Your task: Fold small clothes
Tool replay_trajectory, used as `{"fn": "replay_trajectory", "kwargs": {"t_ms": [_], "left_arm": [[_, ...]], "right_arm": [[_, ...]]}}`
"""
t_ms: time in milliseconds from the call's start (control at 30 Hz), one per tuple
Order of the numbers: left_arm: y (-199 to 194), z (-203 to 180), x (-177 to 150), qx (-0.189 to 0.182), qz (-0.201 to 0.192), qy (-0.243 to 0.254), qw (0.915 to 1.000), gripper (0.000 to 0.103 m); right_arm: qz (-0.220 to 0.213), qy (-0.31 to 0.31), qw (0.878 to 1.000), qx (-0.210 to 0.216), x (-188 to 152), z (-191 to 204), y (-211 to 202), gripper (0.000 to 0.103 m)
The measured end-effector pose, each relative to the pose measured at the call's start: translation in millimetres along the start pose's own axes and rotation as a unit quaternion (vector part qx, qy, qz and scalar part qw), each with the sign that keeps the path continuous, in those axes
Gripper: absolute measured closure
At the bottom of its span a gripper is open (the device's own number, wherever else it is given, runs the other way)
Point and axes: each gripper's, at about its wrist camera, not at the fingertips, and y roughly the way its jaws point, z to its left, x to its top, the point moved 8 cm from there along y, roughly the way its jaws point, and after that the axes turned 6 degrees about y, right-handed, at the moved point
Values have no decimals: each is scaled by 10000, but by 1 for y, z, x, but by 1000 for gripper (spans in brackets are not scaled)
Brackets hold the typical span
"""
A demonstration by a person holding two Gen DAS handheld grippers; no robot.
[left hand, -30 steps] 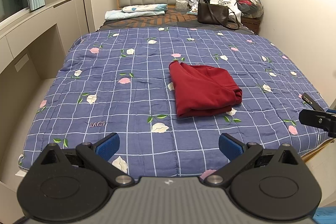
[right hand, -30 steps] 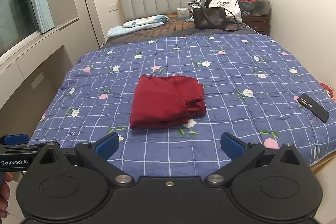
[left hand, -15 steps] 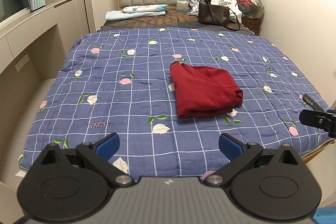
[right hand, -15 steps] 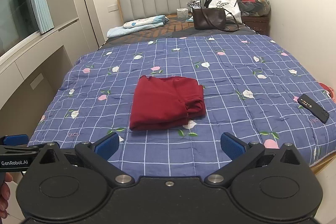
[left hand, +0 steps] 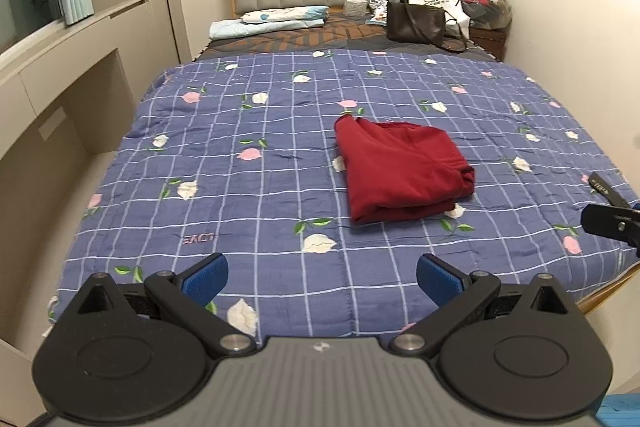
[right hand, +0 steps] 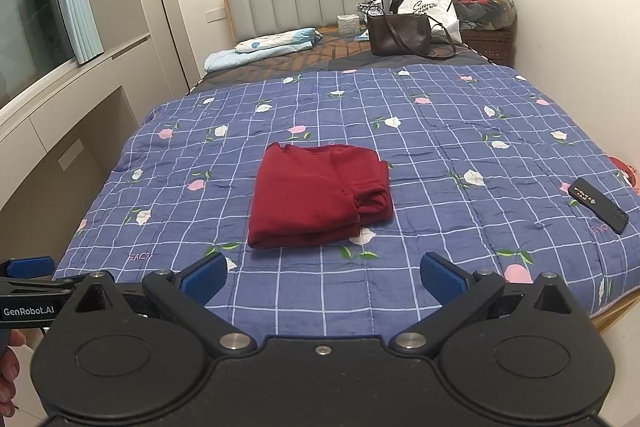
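Garment (left hand: 402, 171) sits near the middle of the blue checked quilt (left hand: 248, 195), already doubled into a compact red rectangle with layered edges facing the foot of the bed and a bunched roll on its right side, clearer from the right wrist view (right hand: 320, 195). Left gripper (left hand: 322, 277) has its jaws spread wide, nothing between the blue pads (left hand: 206, 277); right gripper (right hand: 324, 277) likewise spread wide and empty. Both hang back at the foot of the bed, well apart from the cloth, no contact. My read: folding looks essentially done for this piece, so the step in hand is either a final tidy or a pull-back before the next item; can't tell which from here. If one more fold is wanted, the next move calls for both grippers coming forward and low to the near edge, pinching all layers together at the two near corners, not just the top layer, then carrying them over to the far edge. The bunched right side would probably need flattening first, or the stack will sit lopsided. Black remote (right hand: 598, 205) lies near the right edge of the quilt, clear of the cloth. Brown handbag (right hand: 400, 35) and folded bedding (right hand: 264, 47) sit up by the headboard, out of the way.
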Motion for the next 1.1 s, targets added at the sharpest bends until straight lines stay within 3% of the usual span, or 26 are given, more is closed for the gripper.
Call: {"fn": "replay_trajectory", "kwargs": {"t_ms": [367, 1100], "left_arm": [[1, 5, 2, 105, -46, 51, 9999, 0], [7, 7, 0, -22, 31, 36, 10000, 0]], "right_arm": [[6, -1, 10000, -7, 0, 1, 1, 1], [75, -27, 10000, -33, -6, -1, 10, 1]]}}
